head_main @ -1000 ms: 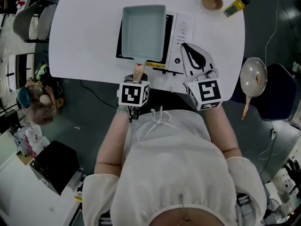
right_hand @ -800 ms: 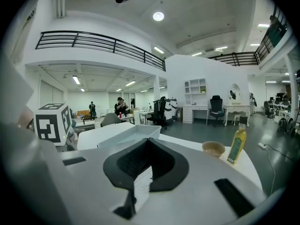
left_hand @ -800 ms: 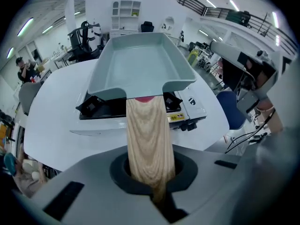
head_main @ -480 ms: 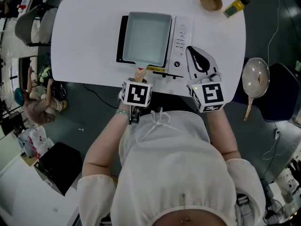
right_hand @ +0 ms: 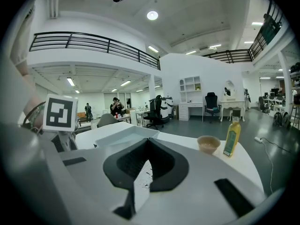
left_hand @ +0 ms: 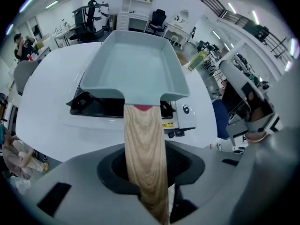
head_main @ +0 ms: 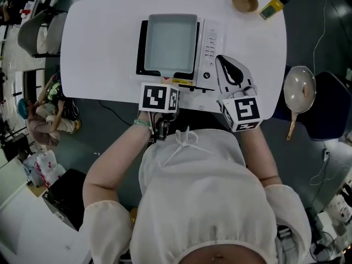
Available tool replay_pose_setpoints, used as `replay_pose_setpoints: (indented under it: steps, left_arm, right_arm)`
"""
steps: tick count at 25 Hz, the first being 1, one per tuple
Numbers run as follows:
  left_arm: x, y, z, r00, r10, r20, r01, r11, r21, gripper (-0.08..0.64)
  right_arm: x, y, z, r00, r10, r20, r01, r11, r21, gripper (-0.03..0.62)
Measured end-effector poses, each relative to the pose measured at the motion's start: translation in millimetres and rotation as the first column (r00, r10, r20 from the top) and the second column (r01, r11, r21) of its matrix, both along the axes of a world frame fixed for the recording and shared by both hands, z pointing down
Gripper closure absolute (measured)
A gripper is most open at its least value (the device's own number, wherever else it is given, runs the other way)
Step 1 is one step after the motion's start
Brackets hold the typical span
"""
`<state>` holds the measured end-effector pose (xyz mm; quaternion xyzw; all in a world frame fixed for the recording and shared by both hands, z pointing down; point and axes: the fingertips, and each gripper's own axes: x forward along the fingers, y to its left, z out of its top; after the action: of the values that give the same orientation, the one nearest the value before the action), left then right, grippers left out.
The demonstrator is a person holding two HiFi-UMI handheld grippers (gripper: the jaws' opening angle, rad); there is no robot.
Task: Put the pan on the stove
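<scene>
A rectangular pale blue pan [head_main: 169, 43] sits on the portable stove [head_main: 212, 44] in the middle of the white table. Its wooden handle [left_hand: 143, 144] points toward me over the table's front edge. My left gripper [head_main: 163, 86] is around that handle. Its jaws are opening, and a gap shows beside the wood in the left gripper view, where the pan [left_hand: 133, 64] fills the middle. My right gripper [head_main: 227, 65] hovers just right of the stove's control panel, shut with nothing in it. Its own view shows the jaws [right_hand: 145, 172] closed over the table.
A wooden bowl [head_main: 245, 0] and a yellow oil bottle [head_main: 273, 6] stand at the table's far right corner. A round lidded pan [head_main: 298, 90] rests on a chair to the right. Chairs and a crouching person [head_main: 41, 120] are off the left side.
The pan has shifted right and now sits squarely over the stove. My left gripper's cube now covers the handle in the head view. The right gripper has barely moved.
</scene>
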<state>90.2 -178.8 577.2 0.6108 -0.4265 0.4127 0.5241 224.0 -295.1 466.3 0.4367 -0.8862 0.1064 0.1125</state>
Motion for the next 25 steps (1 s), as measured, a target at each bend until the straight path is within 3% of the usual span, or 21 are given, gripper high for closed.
replay_pose_setpoints:
  steps: [2, 8, 16, 19, 22, 25]
  left_arm:
    - [3.1, -5.8, -5.5, 0.998, -0.013, -0.059, 0.013, 1.000, 0.001, 0.355]
    - [4.7, -5.7, -12.9, 0.992, -0.022, -0.126, 0.025, 0.999, 0.023, 0.268]
    - [-9.8, -19.7, -56.7, 0.983, 0.051, -0.179, -0.017, 0.982, 0.188, 0.255]
    - [-21.7, -27.8, -76.8, 0.976, 0.088, -0.198, -0.033, 0.964, 0.265, 0.338]
    - [-36.6, -32.4, -90.4, 0.981, 0.113, -0.157, -0.051, 0.935, 0.351, 0.519]
    - [-46.5, -32.7, -100.3, 0.976, 0.166, -0.138, -0.096, 0.906, 0.413, 0.540]
  right_arm:
    - [-0.9, 1.5, 1.9, 1.000, 0.000, -0.005, 0.000, 1.000, -0.005, 0.586]
    - [-7.5, 6.3, 3.4, 0.999, -0.012, -0.032, 0.012, 1.000, -0.004, 0.586]
    - [-13.1, 17.0, -7.1, 0.996, 0.078, -0.052, -0.078, 0.997, 0.005, 0.586]
    - [-23.4, 26.6, -18.4, 0.992, 0.118, -0.052, -0.117, 0.993, 0.022, 0.586]
    - [-32.1, 39.5, -29.1, 0.986, 0.152, -0.065, -0.150, 0.988, 0.043, 0.586]
    - [-39.3, 50.5, -40.2, 0.978, 0.195, -0.071, -0.190, 0.980, 0.065, 0.586]
